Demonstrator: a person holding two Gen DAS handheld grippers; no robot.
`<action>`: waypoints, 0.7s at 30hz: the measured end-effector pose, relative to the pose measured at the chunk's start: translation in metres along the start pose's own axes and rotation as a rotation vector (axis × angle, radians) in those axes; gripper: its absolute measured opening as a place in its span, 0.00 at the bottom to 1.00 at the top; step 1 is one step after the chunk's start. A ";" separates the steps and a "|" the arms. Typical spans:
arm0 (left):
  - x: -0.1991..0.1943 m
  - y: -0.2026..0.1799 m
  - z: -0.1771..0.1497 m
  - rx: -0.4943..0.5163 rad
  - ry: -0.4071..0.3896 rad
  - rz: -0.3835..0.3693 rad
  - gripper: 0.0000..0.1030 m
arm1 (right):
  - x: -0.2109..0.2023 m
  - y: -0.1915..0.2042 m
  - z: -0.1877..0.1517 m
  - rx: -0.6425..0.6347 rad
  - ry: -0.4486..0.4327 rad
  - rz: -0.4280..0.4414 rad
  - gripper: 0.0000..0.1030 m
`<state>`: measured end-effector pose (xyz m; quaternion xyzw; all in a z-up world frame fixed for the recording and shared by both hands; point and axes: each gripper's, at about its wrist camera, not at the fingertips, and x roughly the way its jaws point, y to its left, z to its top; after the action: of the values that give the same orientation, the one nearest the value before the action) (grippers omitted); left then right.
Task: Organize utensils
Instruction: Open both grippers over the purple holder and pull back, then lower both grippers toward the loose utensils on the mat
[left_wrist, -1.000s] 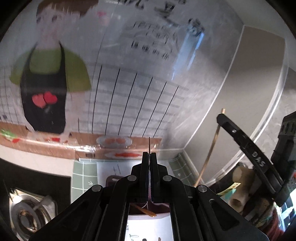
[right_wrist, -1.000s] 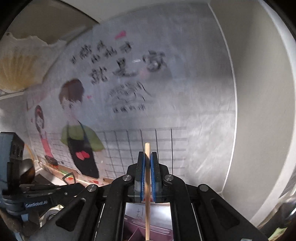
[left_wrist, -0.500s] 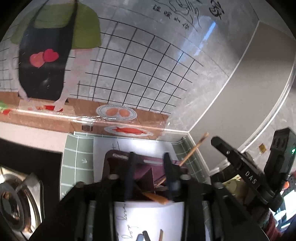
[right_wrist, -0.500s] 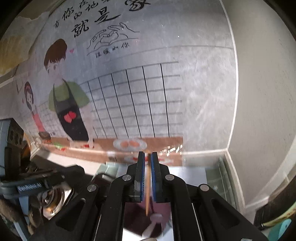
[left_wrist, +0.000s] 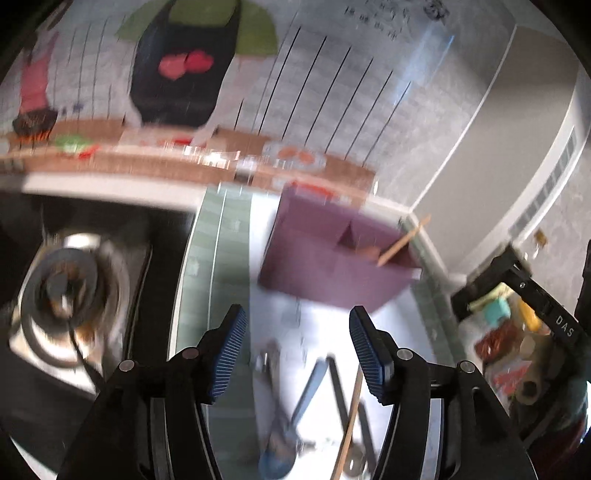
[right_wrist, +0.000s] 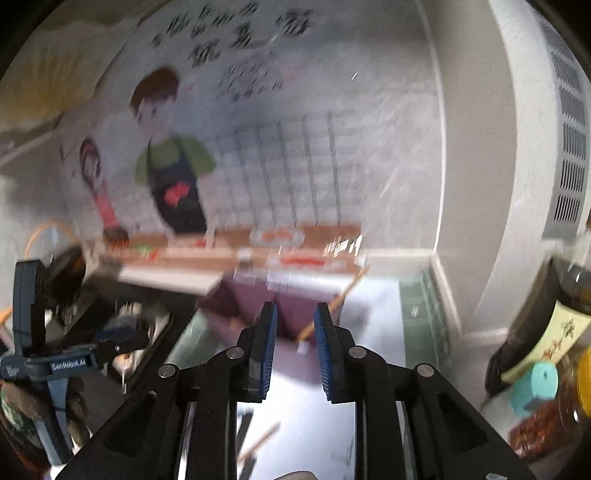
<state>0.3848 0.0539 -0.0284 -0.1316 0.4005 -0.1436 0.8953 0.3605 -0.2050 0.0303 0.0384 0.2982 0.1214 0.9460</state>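
A purple divided utensil box (left_wrist: 332, 258) stands on the white sheet by the back wall; it also shows in the right wrist view (right_wrist: 291, 299). A wooden chopstick (left_wrist: 402, 242) leans out of its right compartment, also seen from the right wrist (right_wrist: 332, 306). My left gripper (left_wrist: 297, 354) is open and empty above several loose utensils: a blue-handled spoon (left_wrist: 291, 424), a wooden chopstick (left_wrist: 349, 417) and dark sticks. My right gripper (right_wrist: 293, 347) is open and empty, just in front of the box.
A gas stove burner (left_wrist: 70, 291) sits at the left. Jars and bottles (right_wrist: 546, 332) crowd the right side. The green mat (left_wrist: 214, 243) lies under the white sheet. The wall poster stands right behind the box. The view is motion-blurred.
Both grippers opened. The right one let go of its chopstick, which now leans in the box. Both have pulled back from the box, the left toward the loose utensils.
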 end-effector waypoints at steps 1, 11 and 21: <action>0.002 0.004 -0.010 -0.018 0.020 0.000 0.57 | 0.004 0.004 -0.010 -0.018 0.040 0.000 0.20; -0.008 0.015 -0.071 0.011 0.065 0.120 0.57 | 0.042 0.032 -0.105 -0.089 0.342 0.067 0.20; -0.022 0.045 -0.096 -0.086 0.072 0.167 0.59 | 0.065 0.049 -0.135 0.004 0.438 0.128 0.20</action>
<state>0.3050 0.0919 -0.0910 -0.1311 0.4479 -0.0560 0.8826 0.3249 -0.1416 -0.1093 0.0315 0.4937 0.1859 0.8490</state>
